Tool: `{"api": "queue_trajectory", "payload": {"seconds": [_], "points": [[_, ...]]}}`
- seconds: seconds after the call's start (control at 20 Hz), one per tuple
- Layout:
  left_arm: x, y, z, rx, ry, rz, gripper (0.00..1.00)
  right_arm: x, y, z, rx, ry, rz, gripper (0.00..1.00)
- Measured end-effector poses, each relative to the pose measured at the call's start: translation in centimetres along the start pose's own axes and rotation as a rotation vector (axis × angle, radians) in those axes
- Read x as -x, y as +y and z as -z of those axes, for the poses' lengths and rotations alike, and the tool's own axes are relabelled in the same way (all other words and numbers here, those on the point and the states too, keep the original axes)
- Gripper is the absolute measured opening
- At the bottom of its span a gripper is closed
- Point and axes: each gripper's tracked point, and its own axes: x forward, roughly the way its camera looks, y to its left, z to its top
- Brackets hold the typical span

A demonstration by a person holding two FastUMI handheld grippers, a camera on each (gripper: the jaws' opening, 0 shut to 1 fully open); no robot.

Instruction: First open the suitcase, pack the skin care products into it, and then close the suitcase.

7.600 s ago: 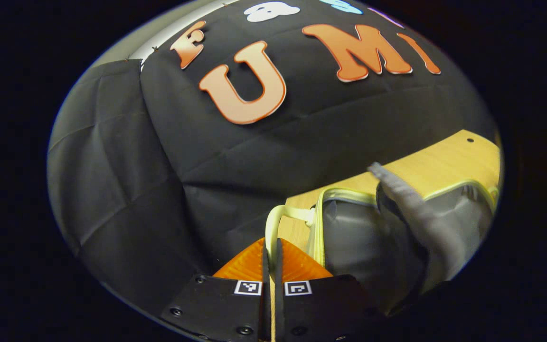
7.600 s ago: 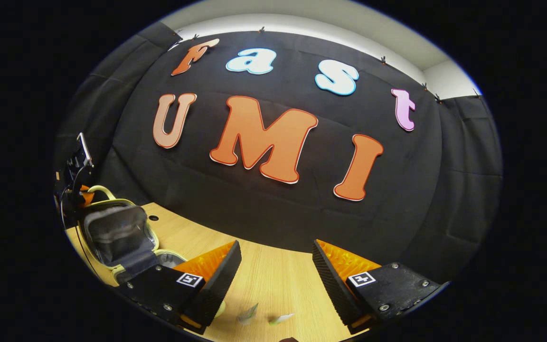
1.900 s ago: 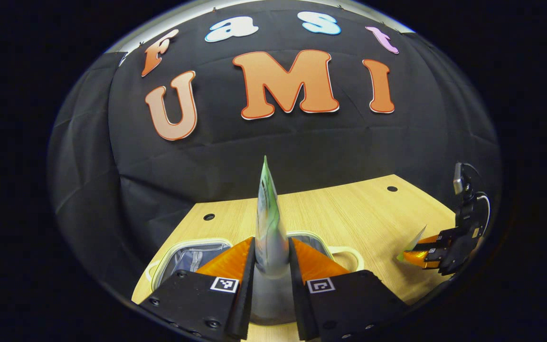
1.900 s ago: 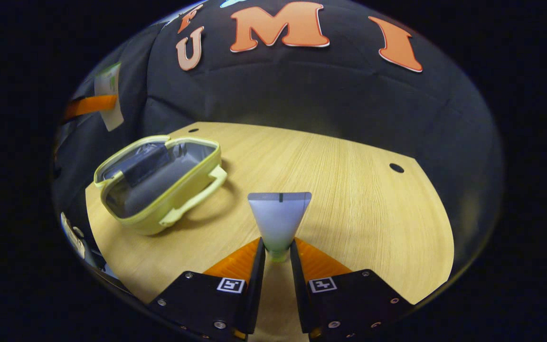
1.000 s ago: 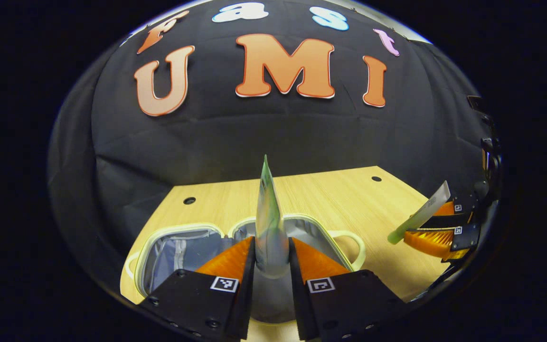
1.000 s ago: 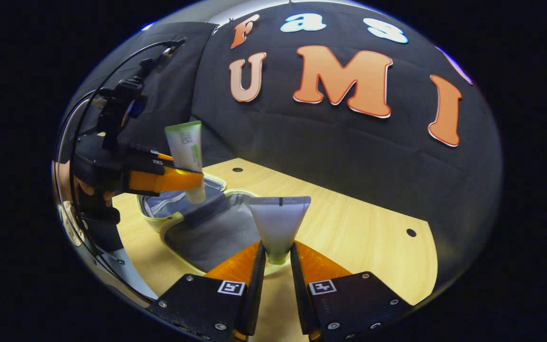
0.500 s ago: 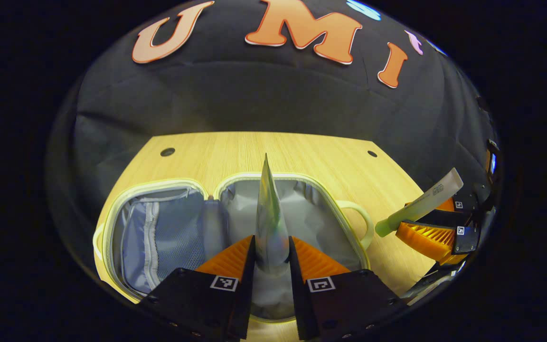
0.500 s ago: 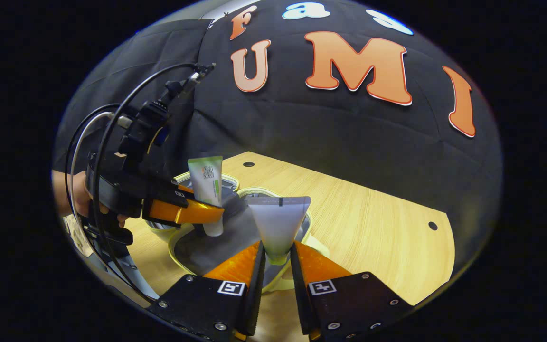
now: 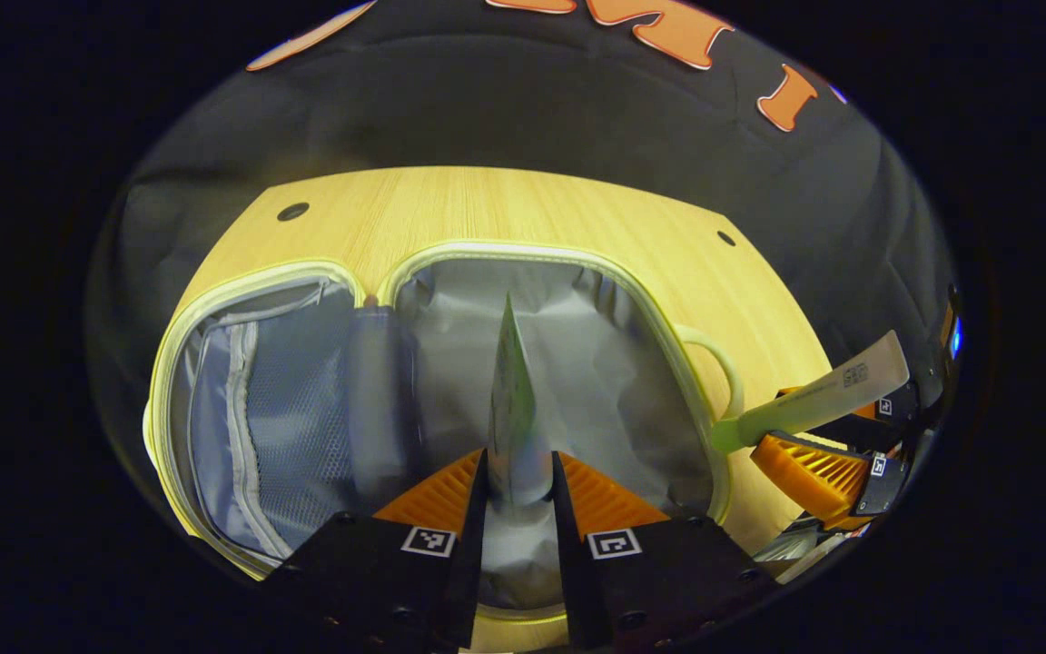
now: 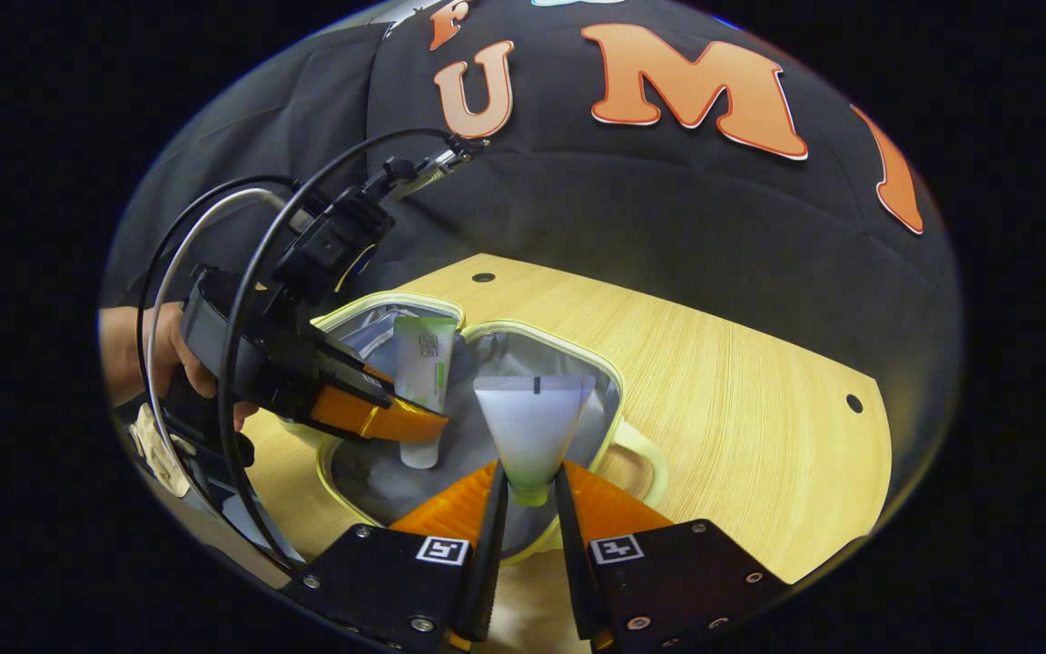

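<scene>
Grey-lined open suitcase (image 9: 596,363) lies beneath the tube-clamping left gripper (image 9: 518,472).

The left claw (image 9: 518,481) is clamped on a tube (image 9: 511,400) seen edge-on, its crimped end pointing away from the camera, over the open suitcase (image 9: 568,263). The suitcase lies flat on the wooden bench (image 9: 487,204), both grey-lined halves facing up; one half carries a mesh pocket (image 9: 291,391). Toward the bench's right edge, the right claw (image 9: 782,436) holds a second tube (image 9: 809,400) tilted, its cap end just beside the suitcase handle (image 9: 714,359).
</scene>
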Motion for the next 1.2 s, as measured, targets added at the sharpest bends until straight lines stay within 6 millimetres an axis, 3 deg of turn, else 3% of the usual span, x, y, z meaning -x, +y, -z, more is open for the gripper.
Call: {"api": "queue_trajectory", "payload": {"seconds": [0.15, 0.2, 0.25, 0.3, 0.55, 0.75, 0.9, 1.05, 1.2], "points": [[-0.6, 0.1, 0.6, 0.035, 0.059, -0.038, 0.38, -1.0, -0.1, 0.9, -0.018, 0.047, -0.012, 0.35], [-0.7, 0.0, -0.3, 0.032, 0.029, -0.044, 0.38, -1.3, 0.0, 1.0, -0.026, 0.060, -0.020, 0.35], [-1.2, 0.3, -0.2, 0.023, 0.043, -0.063, 0.38, -1.1, -0.1, 1.4, -0.034, 0.071, -0.018, 0.30], [-1.6, 0.6, -0.4, 0.018, 0.041, -0.081, 0.38, -1.1, 0.2, 1.6, -0.045, 0.083, -0.023, 0.35], [-2.3, 1.0, -0.8, 0.060, -0.006, -0.082, 0.45, -1.8, 0.2, 2.4, -0.105, 0.135, -0.034, 0.35], [0.0, 1.6, -2.8, 0.037, -0.138, -0.097, 0.70, -3.1, 0.3, 2.9, -0.147, 0.182, -0.062, 0.35], [2.8, 2.6, -4.1, 0.042, -0.253, -0.116, 0.72, -3.1, 0.6, 3.5, -0.177, 0.223, -0.086, 0.34], [6.7, 5.2, -5.1, 0.065, -0.347, -0.191, 0.79, -3.2, 0.7, 3.9, -0.214, 0.273, -0.104, 0.34], [10.4, 9.2, -5.7, 0.102, -0.446, -0.283, 0.84, -3.4, 0.6, 4.2, -0.248, 0.338, -0.118, 0.35]]}}
